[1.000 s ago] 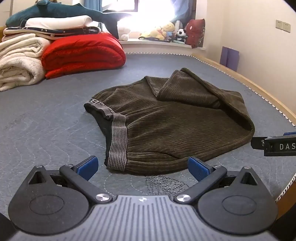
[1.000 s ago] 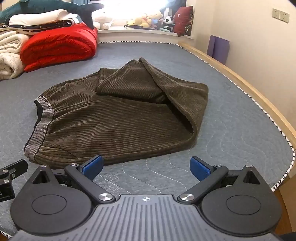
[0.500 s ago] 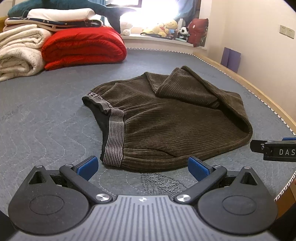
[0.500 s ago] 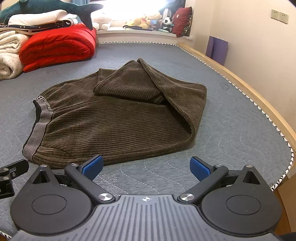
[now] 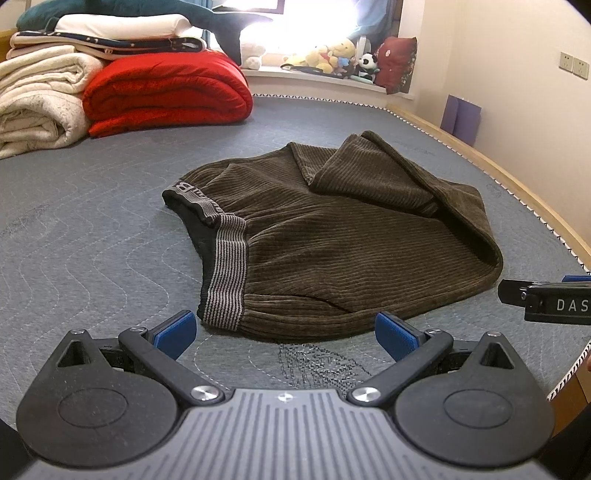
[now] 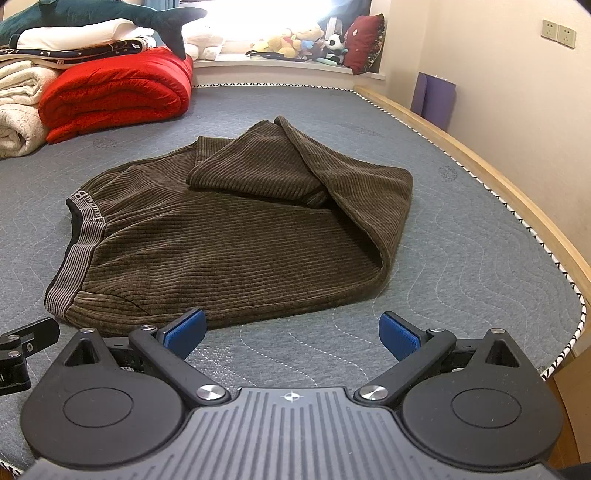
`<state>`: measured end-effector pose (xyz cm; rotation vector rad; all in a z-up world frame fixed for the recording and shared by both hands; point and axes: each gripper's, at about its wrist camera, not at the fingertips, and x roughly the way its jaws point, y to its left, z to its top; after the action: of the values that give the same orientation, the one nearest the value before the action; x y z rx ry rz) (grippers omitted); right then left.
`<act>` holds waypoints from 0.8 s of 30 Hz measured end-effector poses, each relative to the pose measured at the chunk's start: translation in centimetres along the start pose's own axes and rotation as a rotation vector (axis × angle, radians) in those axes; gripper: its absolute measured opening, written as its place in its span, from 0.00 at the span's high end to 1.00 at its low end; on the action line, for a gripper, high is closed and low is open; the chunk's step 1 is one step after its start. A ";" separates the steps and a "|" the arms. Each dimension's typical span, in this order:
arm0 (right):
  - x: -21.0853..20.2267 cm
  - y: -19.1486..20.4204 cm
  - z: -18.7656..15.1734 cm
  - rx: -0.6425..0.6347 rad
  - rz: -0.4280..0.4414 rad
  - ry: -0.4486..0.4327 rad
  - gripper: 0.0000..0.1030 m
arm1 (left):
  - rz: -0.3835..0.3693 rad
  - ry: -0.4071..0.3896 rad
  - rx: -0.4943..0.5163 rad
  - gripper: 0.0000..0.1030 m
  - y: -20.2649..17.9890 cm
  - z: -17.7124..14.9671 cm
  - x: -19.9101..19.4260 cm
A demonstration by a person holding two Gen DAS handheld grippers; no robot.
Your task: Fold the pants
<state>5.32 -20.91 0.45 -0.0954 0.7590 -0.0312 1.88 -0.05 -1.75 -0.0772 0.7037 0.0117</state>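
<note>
Pants [image 5: 343, 254]: brown corduroy, laid on the grey quilted mattress [image 5: 92, 236], folded over so that a leg flap lies across the upper right part. Striped grey waistband [image 5: 227, 273] is turned toward the left; a dark lining is shown at its opening.

Left gripper [image 5: 284, 330]: blue-padded fingers are spread wide, nothing held; it is hung just short of the near hem of the pants, by the waistband corner.

Right gripper [image 6: 291, 330]: fingers likewise spread wide and empty, placed just before the near hem, toward the folded right end.

Containers: none are seen. Stacked goods at the far left of the mattress: a red quilt [image 5: 166, 92], rolled cream blankets [image 5: 37, 103], a plush shark [image 5: 129, 9] on top. Soft toys [image 5: 332, 55] are lined on the window ledge.

Change against the earlier frames: the pants are unaltered in shape and place. The left gripper has been brought slightly nearer the hem; the right gripper is nearly unchanged.
</note>
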 end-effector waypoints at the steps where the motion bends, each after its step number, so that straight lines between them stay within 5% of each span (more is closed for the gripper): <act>1: 0.0 0.0 0.0 0.000 0.000 0.000 0.03 | 0.001 0.000 -0.001 0.00 0.0 0.0 0.0; 24: 0.0 0.0 -0.1 -0.007 -0.002 0.000 0.03 | -0.008 0.003 -0.013 0.00 -0.1 0.0 0.0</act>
<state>5.29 -20.91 0.37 -0.1023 0.7587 -0.0305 1.87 -0.13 -1.72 -0.0925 0.7066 0.0083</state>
